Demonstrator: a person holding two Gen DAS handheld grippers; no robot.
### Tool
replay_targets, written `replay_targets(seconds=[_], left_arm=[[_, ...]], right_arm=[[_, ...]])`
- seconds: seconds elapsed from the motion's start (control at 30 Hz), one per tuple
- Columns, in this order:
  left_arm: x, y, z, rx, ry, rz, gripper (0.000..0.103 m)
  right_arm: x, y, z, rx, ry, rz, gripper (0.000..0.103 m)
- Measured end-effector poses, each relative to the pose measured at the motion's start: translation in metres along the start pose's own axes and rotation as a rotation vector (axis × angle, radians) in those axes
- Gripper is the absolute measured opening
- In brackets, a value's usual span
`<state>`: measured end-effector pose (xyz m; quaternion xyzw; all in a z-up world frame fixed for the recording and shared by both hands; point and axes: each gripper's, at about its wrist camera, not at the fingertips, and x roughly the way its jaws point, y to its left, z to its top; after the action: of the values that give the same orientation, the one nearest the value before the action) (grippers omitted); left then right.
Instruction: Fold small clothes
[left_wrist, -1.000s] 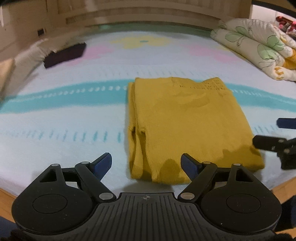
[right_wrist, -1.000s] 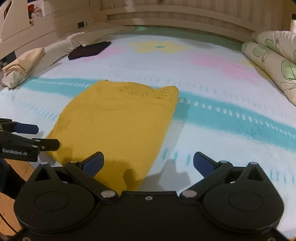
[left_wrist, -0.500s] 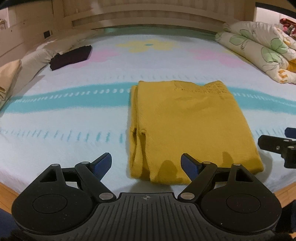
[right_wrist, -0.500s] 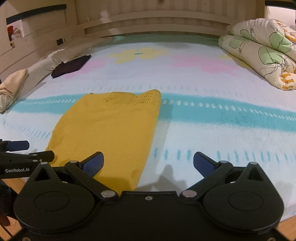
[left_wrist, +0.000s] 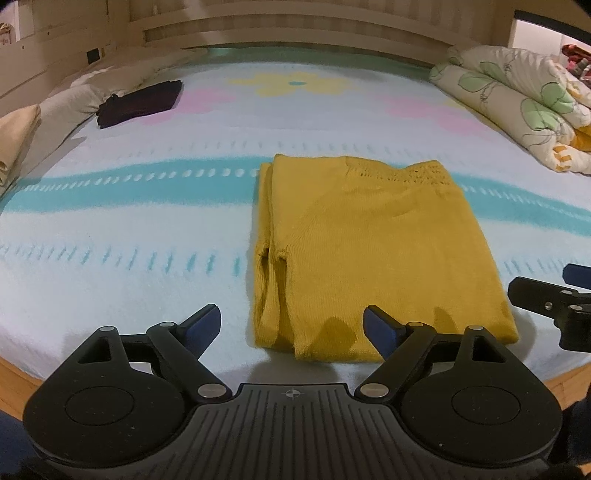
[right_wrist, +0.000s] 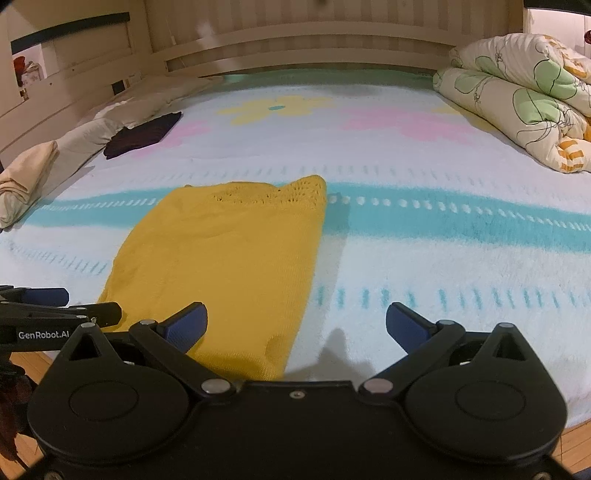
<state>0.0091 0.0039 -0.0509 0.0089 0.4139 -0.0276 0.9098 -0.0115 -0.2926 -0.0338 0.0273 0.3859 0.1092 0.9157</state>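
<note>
Both the opening left hand-held gripper (left_wrist: 291, 325) and right hand-held gripper (right_wrist: 295, 325) hover wide, empty, above the folded yellow garment (left_wrist: 369, 251) on the bed (left_wrist: 147, 229).

A mustard-yellow knitted garment (left_wrist: 369, 251) lies folded flat into a rough rectangle on the bed (left_wrist: 129, 229), near the bed's front edge. Its far end shows an openwork lace-like band, which lies across a teal stripe of the bedcover. Along its left side the folded layers stack into narrow, doubled edges with a small slit partway down. The top surface is smooth, with only faint creases. Nothing touches it.
</note>
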Motion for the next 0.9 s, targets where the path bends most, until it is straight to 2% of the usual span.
replay_targets(seconds=[0.47,0.9], left_arm=[[-0.0014,0.0002,-0.0002,0.008,0.0,0.003,0.085],[-0.0004,0.0,0.0005,0.003,0.005,-0.034,0.085]], right_arm=[[-0.0006,0.0066,-0.001,-0.012,-0.004,-0.013,0.103],[-0.0004,0.0058,-0.0012,-0.005,-0.005,-0.018,0.103]])
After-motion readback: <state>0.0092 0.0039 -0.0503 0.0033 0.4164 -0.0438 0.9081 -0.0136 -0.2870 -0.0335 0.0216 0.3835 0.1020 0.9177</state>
